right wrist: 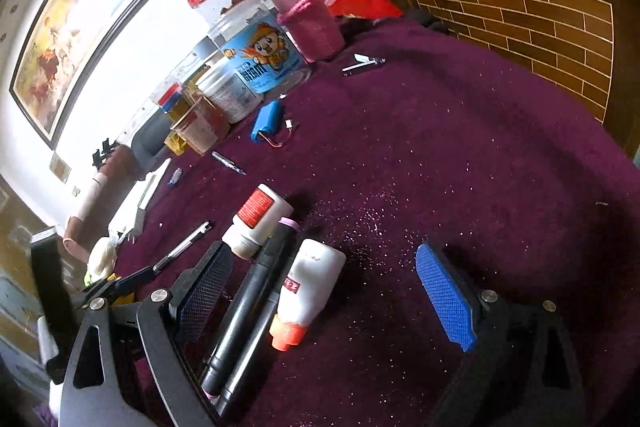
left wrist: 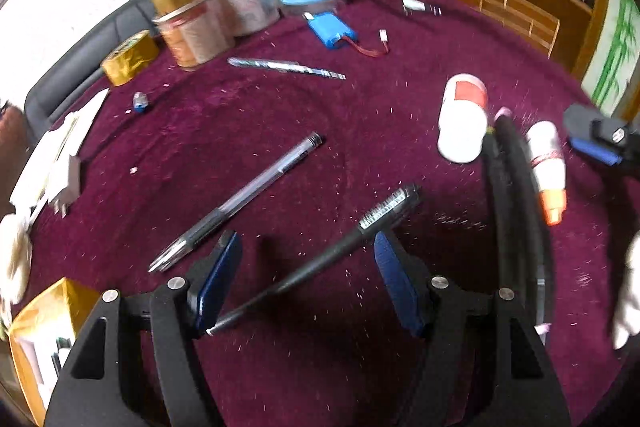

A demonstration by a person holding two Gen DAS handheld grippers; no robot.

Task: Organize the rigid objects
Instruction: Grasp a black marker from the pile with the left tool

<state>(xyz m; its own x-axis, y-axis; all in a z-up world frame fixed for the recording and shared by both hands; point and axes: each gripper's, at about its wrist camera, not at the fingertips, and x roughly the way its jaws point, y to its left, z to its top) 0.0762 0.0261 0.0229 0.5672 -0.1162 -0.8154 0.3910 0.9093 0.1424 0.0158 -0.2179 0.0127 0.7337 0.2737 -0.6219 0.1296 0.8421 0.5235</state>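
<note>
A dark red cloth (left wrist: pixel 320 131) bears the loose items. My left gripper (left wrist: pixel 308 279) stands open over a black pen (left wrist: pixel 320 251), which lies slantwise between the blue pads, unpressed. A clear pen (left wrist: pixel 240 199) lies just left of it. My right gripper (right wrist: pixel 324 291) is open wide around a black tube (right wrist: pixel 248 319) and a white bottle with an orange cap (right wrist: pixel 308 291), pads clear of both. A white bottle with a red label (right wrist: pixel 258 219) lies just beyond. One of the right gripper's fingers (left wrist: pixel 592 147) shows at the right edge of the left wrist view.
Jars, a blue-labelled tub (right wrist: pixel 260 63) and a pink bottle (right wrist: pixel 308 27) crowd the far edge. A blue battery pack (left wrist: pixel 332 31), a silver bit (left wrist: pixel 286 67), a gold tape roll (left wrist: pixel 128 57), a gold box (left wrist: pixel 44 331) and a white plug (left wrist: pixel 68 183) lie around. A wooden panel (right wrist: pixel 520 27) stands on the right.
</note>
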